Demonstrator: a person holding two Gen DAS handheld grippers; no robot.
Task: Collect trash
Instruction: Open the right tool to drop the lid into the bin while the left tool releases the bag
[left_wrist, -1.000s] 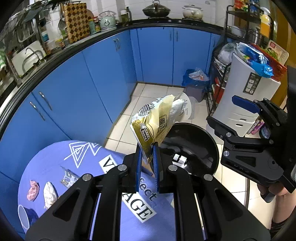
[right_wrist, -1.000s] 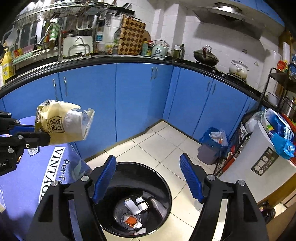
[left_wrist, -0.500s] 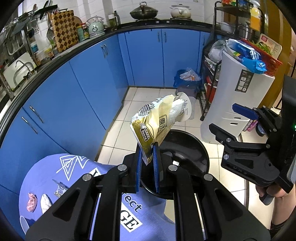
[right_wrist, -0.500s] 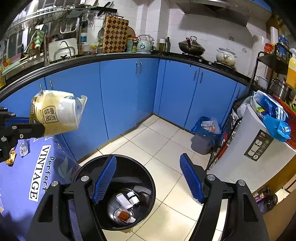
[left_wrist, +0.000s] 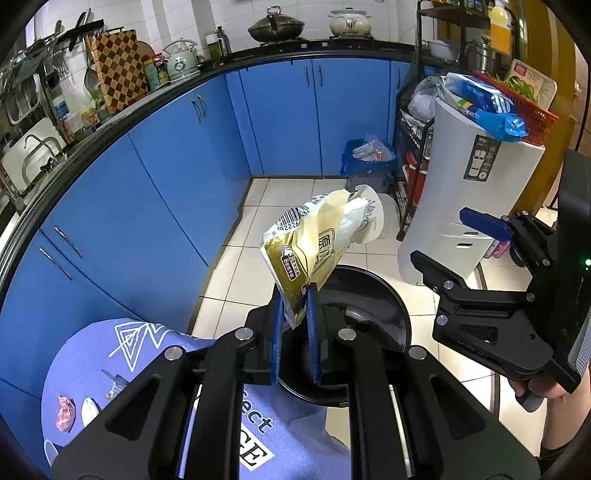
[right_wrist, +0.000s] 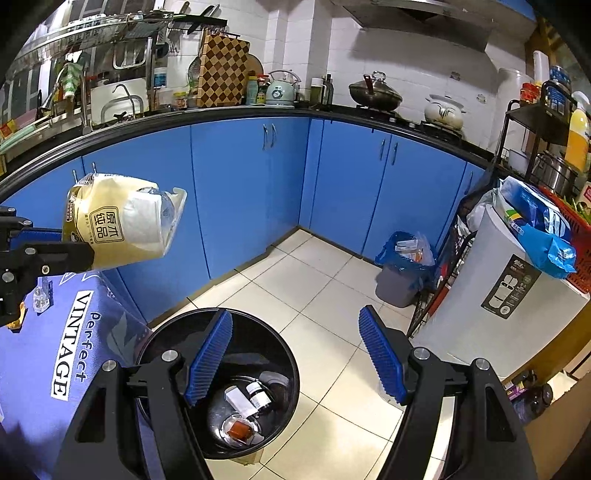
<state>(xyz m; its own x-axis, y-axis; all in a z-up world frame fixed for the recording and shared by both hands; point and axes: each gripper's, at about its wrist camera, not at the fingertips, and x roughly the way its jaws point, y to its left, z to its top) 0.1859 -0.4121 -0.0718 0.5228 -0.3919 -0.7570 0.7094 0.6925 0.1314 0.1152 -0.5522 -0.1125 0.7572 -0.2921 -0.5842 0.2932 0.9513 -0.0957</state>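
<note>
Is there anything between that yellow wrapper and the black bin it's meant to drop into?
Nothing visible. The left gripper holds the yellow wrapper by its lower edge, above the near rim of the open black bin. The right gripper is open and empty, and hangs over the bin too, beside the wrapper, not under it.

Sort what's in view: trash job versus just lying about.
Job: snack bag pinched in the left gripper; black bin; wrappers on the table; open right gripper.
Lying about: kettle, chopping board, wok, grey bin.
</note>
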